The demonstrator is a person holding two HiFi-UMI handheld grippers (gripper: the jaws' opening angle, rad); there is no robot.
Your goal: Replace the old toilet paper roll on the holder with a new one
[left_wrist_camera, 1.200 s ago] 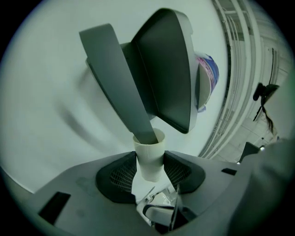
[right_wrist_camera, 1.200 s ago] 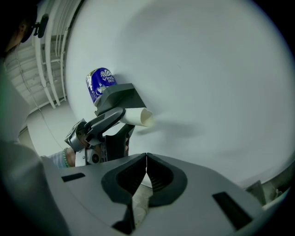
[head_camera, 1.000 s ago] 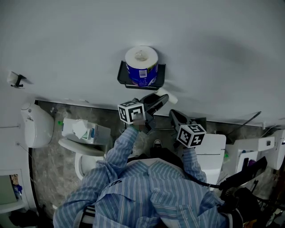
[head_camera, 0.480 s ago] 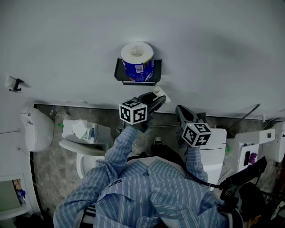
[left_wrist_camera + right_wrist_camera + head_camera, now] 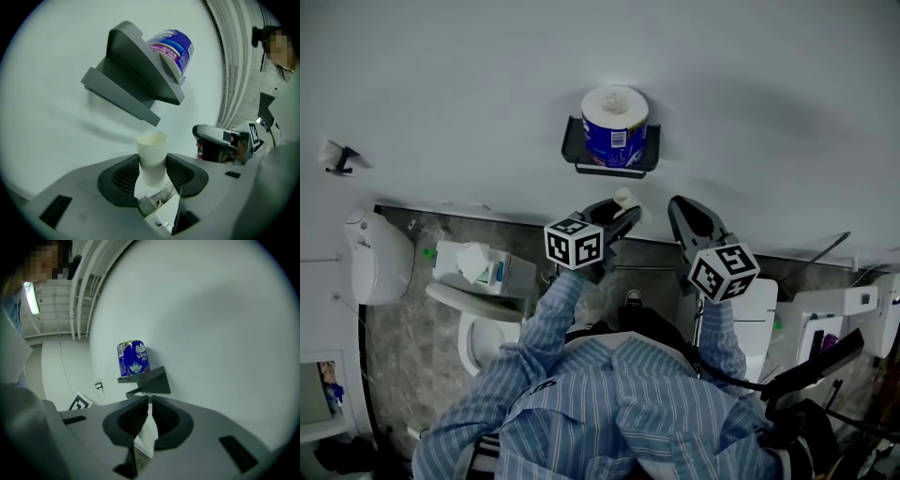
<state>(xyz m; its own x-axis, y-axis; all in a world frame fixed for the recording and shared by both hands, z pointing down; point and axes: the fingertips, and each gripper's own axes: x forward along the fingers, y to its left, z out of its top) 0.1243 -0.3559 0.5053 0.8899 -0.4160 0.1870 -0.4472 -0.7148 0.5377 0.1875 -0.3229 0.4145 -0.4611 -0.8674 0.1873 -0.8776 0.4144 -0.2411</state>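
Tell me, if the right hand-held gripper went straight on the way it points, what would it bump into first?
Most likely the dark holder under the blue-wrapped roll, though it might just reach the wall below it.

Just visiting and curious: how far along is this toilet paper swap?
Removal looks done: the bare cardboard tube sits clamped in the left tool. The right tool is shut and empty. The new wrapped roll stands on top of the wall holder, not yet hung. To do: drop the tube and mount the new roll.
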